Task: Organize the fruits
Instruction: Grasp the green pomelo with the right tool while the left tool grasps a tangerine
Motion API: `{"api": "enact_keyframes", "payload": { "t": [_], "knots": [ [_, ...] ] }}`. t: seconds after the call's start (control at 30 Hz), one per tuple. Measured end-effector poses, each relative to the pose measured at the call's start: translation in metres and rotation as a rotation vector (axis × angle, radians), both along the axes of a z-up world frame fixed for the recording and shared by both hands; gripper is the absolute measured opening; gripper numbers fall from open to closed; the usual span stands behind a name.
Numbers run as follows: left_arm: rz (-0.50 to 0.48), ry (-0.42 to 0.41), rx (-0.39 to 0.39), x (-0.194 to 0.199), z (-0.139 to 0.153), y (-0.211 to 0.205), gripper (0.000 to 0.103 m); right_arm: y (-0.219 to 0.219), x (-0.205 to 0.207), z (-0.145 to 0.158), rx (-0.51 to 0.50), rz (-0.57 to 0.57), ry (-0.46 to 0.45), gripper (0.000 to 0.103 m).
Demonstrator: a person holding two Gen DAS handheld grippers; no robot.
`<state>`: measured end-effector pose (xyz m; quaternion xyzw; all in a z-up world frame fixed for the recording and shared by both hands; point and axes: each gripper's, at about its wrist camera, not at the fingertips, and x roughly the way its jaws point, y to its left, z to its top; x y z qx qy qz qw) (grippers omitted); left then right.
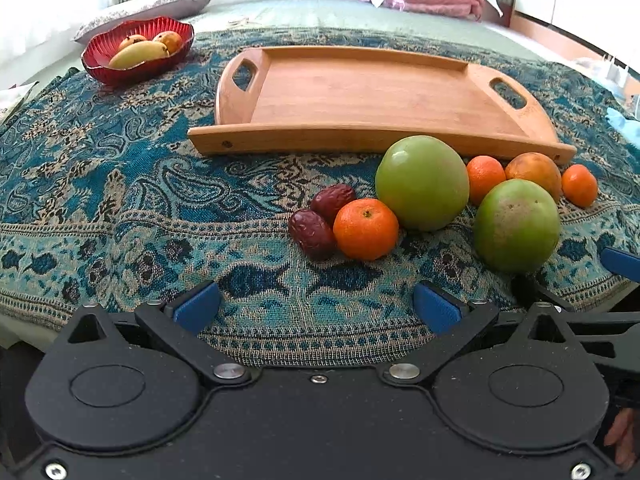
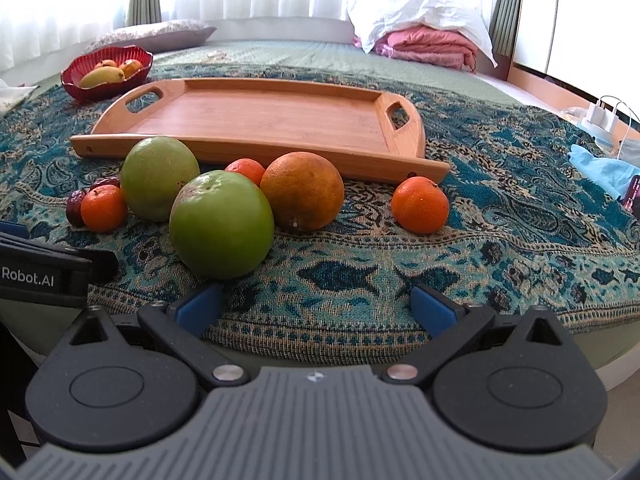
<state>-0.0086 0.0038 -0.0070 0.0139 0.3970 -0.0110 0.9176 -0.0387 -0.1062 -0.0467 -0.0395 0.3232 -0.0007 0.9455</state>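
Observation:
A wooden tray (image 1: 360, 92) (image 2: 256, 120) lies bare on the patterned cloth. In front of it sit two green apples (image 1: 422, 182) (image 1: 516, 226) (image 2: 222, 224) (image 2: 159, 178), a large orange (image 1: 534, 172) (image 2: 303, 191), three small tangerines (image 1: 365, 229) (image 1: 485, 178) (image 1: 579, 185) (image 2: 420, 205) and two dark red dates (image 1: 312, 232) (image 1: 333, 200). My left gripper (image 1: 318, 306) is open, low at the cloth's near edge, short of the dates and tangerine. My right gripper (image 2: 318, 304) is open too, just right of the nearest green apple. Neither holds anything.
A red bowl (image 1: 120, 70) (image 2: 78, 84) with a mango and other fruit stands at the back left. Behind are a pillow (image 2: 160, 34), folded pink bedding (image 2: 432, 46) and curtains. A blue cloth (image 2: 600, 170) and chargers (image 2: 602, 114) lie at the right.

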Motion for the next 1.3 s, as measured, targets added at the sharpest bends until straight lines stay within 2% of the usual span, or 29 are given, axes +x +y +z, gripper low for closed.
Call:
{"api": "enact_keyframes", "payload": {
  "t": [0.2, 0.3, 0.33, 0.4, 0.43, 0.47, 0.63, 0.83, 1.3],
  "knots": [
    [-0.025, -0.024, 0.022, -0.006, 0.007, -0.004, 0.102, 0.002, -0.004, -0.002, -0.011, 0.000, -0.033, 0.103],
    [-0.043, -0.036, 0.025, -0.009, 0.013, -0.005, 0.093, -0.001, -0.006, 0.001, 0.007, 0.008, -0.047, 0.103],
    [-0.047, -0.042, 0.027, -0.010, 0.015, -0.005, 0.088, -0.001, -0.008, 0.002, 0.014, 0.014, -0.054, 0.103],
    [-0.075, -0.061, 0.025, -0.014, 0.020, -0.007, 0.066, -0.002, -0.014, 0.004, 0.026, 0.040, -0.078, 0.102],
    [-0.092, -0.070, 0.021, -0.016, 0.023, -0.007, 0.048, -0.001, -0.017, 0.005, 0.030, 0.055, -0.087, 0.100],
    [-0.102, -0.074, 0.015, -0.018, 0.026, -0.008, 0.041, 0.000, -0.019, 0.005, 0.033, 0.068, -0.095, 0.097],
    [-0.138, -0.096, -0.035, -0.021, 0.037, -0.010, 0.040, 0.009, -0.025, 0.011, 0.048, 0.115, -0.156, 0.087],
    [-0.154, -0.098, -0.021, -0.011, 0.034, -0.014, 0.039, 0.019, -0.022, 0.015, 0.056, 0.141, -0.187, 0.075],
    [-0.183, -0.113, 0.000, 0.010, 0.024, -0.013, 0.031, 0.029, -0.011, 0.017, 0.082, 0.153, -0.177, 0.068]
  ]
}}
